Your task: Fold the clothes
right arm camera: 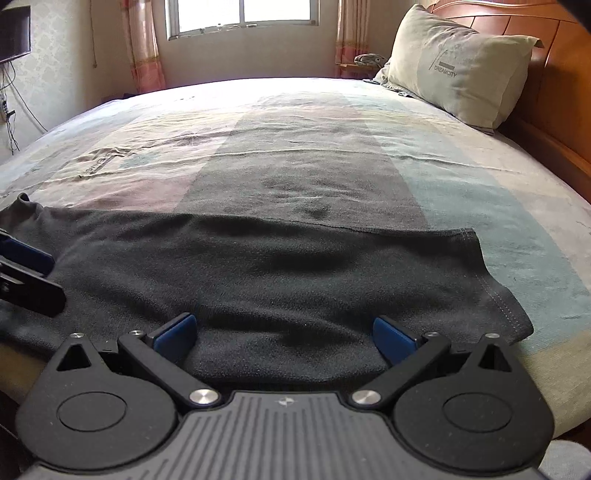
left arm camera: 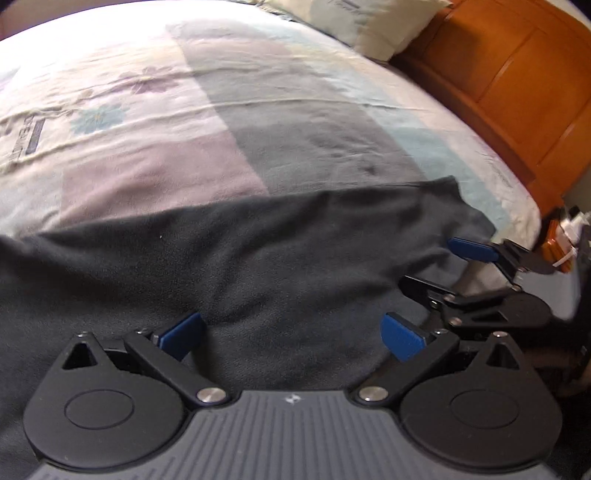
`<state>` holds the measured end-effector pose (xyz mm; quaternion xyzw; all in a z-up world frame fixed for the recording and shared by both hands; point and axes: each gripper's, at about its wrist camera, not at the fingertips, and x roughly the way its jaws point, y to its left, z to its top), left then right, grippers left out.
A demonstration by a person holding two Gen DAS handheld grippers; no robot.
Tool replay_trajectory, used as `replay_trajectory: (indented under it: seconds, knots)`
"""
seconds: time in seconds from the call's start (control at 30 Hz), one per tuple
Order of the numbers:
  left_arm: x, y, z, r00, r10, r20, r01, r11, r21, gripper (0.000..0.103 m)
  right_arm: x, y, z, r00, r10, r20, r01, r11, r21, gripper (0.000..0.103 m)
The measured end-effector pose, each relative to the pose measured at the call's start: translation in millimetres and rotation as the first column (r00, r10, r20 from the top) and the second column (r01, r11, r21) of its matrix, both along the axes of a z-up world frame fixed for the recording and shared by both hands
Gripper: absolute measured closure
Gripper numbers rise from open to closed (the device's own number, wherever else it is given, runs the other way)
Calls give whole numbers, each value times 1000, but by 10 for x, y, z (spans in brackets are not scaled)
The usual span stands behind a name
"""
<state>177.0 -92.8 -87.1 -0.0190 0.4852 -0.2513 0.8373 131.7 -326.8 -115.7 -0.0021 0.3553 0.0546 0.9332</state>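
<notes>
Lying flat across the near edge of a bed [right arm camera: 480,192], a dark garment [right arm camera: 277,266] is spreading wide over the patterned sheet [left arm camera: 129,110]. Its far edge is running straight across the bed, and one stitched corner is draping toward the near right side in the right wrist view. Both claws are hovering low over the garment's near part. The left claw [left arm camera: 291,338] is standing wide open, its blue pads [left arm camera: 183,334] apart and gripping nothing. The right claw [right arm camera: 284,338] is also spread open, empty, with cloth showing between its pads. The two claws are sitting close beside each other. A pale pillow [right arm camera: 461,70] is leaning against the wooden headboard [left arm camera: 517,92] at the bed's far right. A window [right arm camera: 240,14] is glowing behind the bed.
</notes>
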Motion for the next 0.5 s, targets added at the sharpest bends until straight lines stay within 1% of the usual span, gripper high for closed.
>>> replay_trajectory:
  seconds: [0.07,0.13,0.2,0.23,0.3,0.37,0.5]
  knots:
    - [36,-76,43,1000,11,-17,-11,1000,-3,1,-23,-9,-10,1000,9,13,-9,1000,3,0]
    - [42,-169,120,1000,-13,-24,13,999,-31,1,-36,-12,-19,1000,12,23,-12,1000,3,0]
    - [17,-274,172,998,-55,-6,55,997,-59,1,-40,-13,-20,1000,12,27,-12,1000,5,0]
    - [19,-313,153,998,-67,-6,67,996,-65,1,-42,-15,-19,1000,13,29,-14,1000,6,0]
    - [64,-363,44,998,-56,-43,54,997,-47,1,-49,-23,-21,999,16,30,-17,1000,9,0]
    - [64,-372,24,998,-45,-50,43,998,-37,1,-57,-31,-23,999,18,32,-19,1000,10,0]
    - [-8,-313,187,997,-74,4,74,994,-78,1,-67,-34,-31,999,16,37,-16,1000,14,0]
